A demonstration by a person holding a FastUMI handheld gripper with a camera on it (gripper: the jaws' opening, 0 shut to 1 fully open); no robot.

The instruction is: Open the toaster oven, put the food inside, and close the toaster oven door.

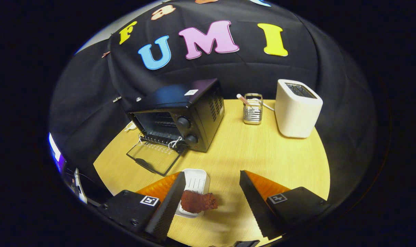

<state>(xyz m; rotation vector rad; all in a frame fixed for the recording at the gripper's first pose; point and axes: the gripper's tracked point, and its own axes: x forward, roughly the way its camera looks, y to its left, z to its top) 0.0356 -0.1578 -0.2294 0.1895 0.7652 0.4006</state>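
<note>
Toaster oven door down, food not yet inside

The fingers (212,192) stand spread apart, holding nothing; the reddish-brown food (198,201) lies between them, nearer the left one, half on a white tray (196,181) at the near edge of the desk (262,154). Beyond them the black toaster oven (180,116) sits toward the far left corner, glass door (154,158) flat on the desk. A white toaster (297,108) and wire holder (253,109) occupy the far right
</note>
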